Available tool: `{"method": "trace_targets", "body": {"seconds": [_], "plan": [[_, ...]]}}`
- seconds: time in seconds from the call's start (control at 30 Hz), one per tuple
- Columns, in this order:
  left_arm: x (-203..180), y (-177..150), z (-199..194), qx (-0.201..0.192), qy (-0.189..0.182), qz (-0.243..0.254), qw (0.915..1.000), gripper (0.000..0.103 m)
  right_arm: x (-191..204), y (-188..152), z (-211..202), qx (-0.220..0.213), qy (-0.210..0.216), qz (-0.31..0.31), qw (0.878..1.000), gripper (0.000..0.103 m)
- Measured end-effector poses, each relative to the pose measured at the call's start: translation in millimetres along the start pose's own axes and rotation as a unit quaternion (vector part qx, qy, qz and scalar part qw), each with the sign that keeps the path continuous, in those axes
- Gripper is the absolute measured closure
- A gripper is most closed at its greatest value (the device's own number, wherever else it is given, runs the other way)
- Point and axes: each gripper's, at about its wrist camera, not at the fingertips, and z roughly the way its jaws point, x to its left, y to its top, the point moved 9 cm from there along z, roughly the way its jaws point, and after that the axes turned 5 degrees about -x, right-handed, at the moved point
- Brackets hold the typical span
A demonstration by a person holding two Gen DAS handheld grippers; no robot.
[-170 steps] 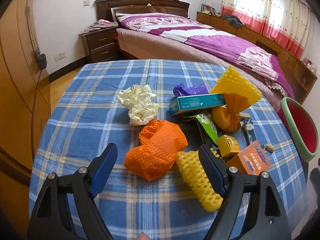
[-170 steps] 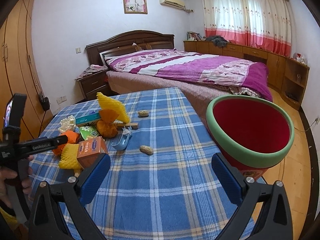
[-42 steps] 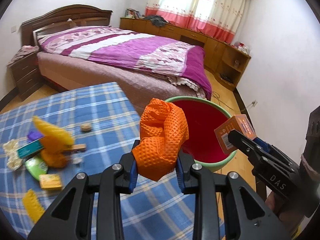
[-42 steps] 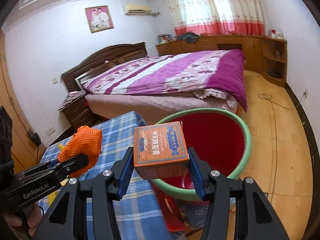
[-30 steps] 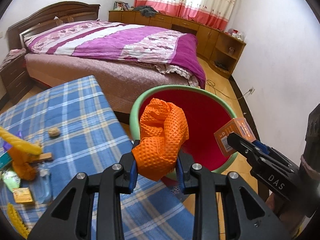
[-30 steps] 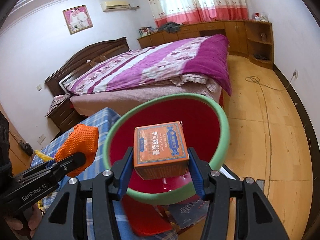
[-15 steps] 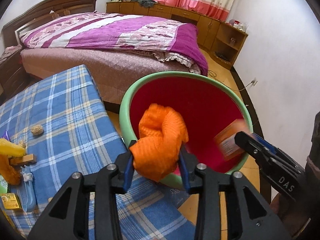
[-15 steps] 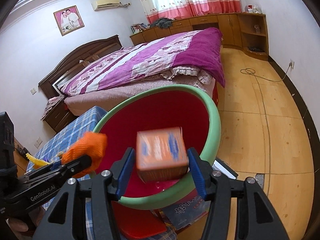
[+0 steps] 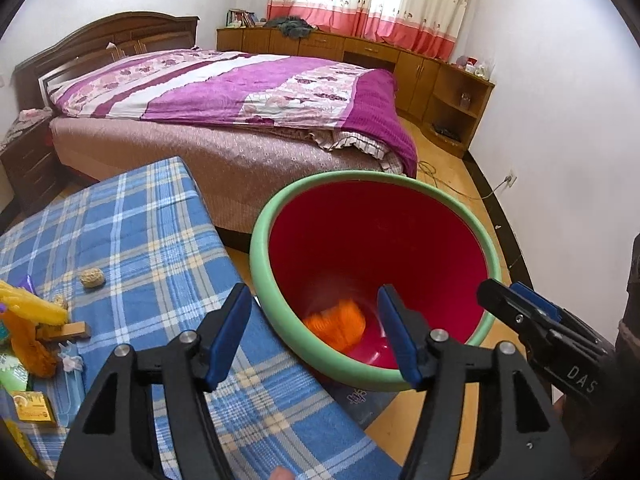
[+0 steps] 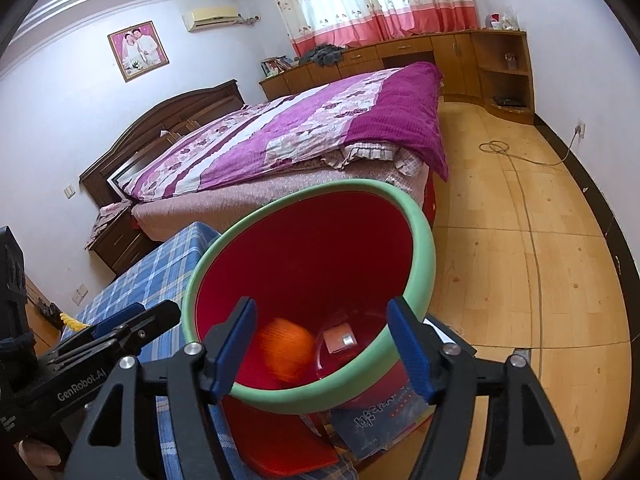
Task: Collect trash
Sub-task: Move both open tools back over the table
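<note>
A red bin with a green rim (image 9: 264, 236) (image 10: 420, 232) stands beside the table. Inside it lie the orange foam net (image 9: 338, 322) (image 10: 286, 346) and the orange box (image 10: 338, 338), both blurred. My left gripper (image 9: 316, 332) hovers over the bin's near rim, its jaws opening with nothing between them. My right gripper (image 10: 322, 344) hangs over the bin too, its jaws also opening and empty. Each gripper shows at the edge of the other's view, the right one (image 9: 532, 320) and the left one (image 10: 116, 332).
The blue plaid table (image 9: 132, 240) carries more trash at its left: a yellow net (image 9: 28, 308), an orange bag (image 9: 28, 344), a small yellow box (image 9: 34, 406), a nut (image 9: 91, 278). A bed (image 9: 224, 92) lies behind. Papers (image 10: 384, 420) lie on the floor by the bin.
Both grippers carried their items from the table to over the bin, then opened. The orange net and the orange box dropped out of the jaws into the bin.
</note>
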Motion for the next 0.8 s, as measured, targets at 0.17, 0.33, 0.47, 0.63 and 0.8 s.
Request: {"method": "trace_targets", "body": {"seconds": [0.17,0.33,0.47,0.63,0.8], "plan": [[4,0,-9,-0.002,-0.003,-0.013,0.9999,0.038,0,0,-4,-0.001,0.0,0.002,1.0,0.033],[13,-4,-24,-0.003,0.001,-0.031,0.9995,0.038,4,-4,-11,0.0,0.005,0.002,1.0,0.032],[23,-7,-39,-0.003,0.006,-0.047,0.9989,0.038,11,-8,-17,0.001,0.013,0.003,1.0,0.032],[40,-12,-63,-0.013,0.023,-0.062,0.9977,0.038,24,-14,-26,0.004,0.021,-0.005,1.0,0.032],[61,-21,-87,-0.018,0.047,-0.072,0.9961,0.038,42,-21,-37,0.004,0.037,-0.014,0.999,0.032]]}}
